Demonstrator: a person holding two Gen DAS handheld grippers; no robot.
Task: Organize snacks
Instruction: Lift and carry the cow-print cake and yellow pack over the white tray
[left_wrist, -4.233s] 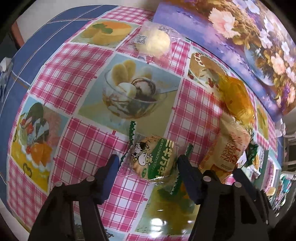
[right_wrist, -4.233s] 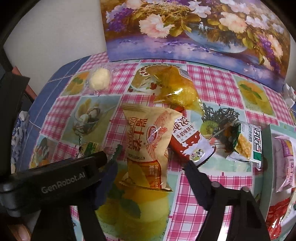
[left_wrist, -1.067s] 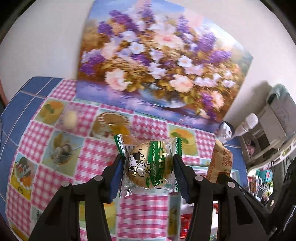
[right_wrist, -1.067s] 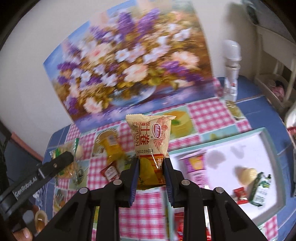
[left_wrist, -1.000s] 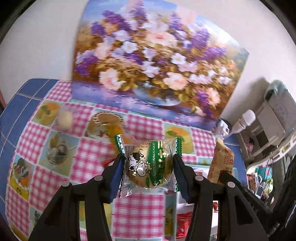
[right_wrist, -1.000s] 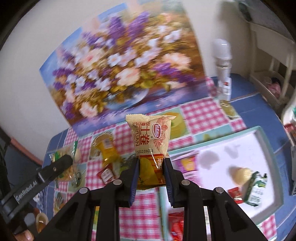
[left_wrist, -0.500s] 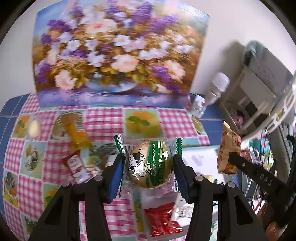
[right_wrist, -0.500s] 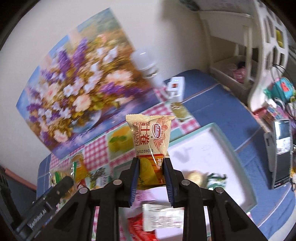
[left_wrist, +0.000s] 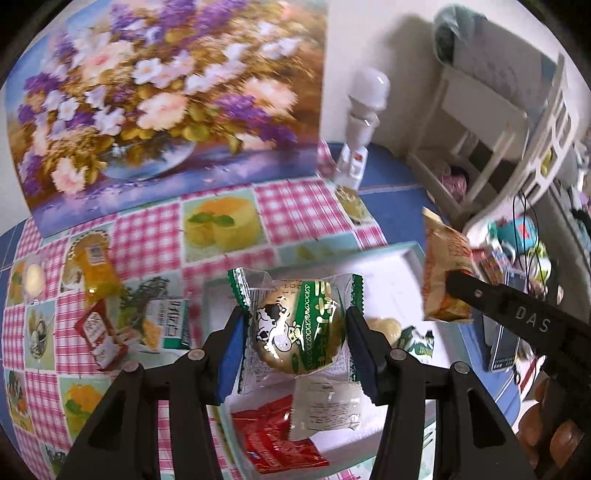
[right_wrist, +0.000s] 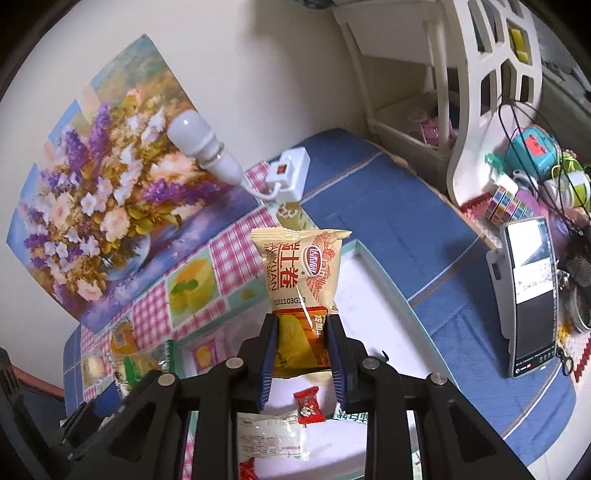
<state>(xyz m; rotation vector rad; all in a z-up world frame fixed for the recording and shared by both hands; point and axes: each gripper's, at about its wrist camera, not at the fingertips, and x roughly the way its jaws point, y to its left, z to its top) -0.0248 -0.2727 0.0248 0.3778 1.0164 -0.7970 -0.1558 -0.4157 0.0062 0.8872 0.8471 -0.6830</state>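
Snacks: cookie packet (left_wrist: 301, 334) clamped in left gripper (left_wrist: 295, 354) | beige bag (right_wrist: 299, 295) clamped in right gripper (right_wrist: 301, 354) | both held above tray (left_wrist: 402, 254) | advice: lowered onto bare tray floor, then released

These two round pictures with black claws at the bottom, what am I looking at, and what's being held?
No robot here: a person holds a two-finger gripper in each hand, and each carries a fisheye camera that looks along its fingers. In the left view, the left gripper pinches a round cake in a green cow wrapper. In the right view, the right gripper clamps a tan snack bag by its lower end. Both hang above a white tray that already holds a few small packets, such as a red one. More snacks lie on the pink checked tablecloth, with a flower painting behind.
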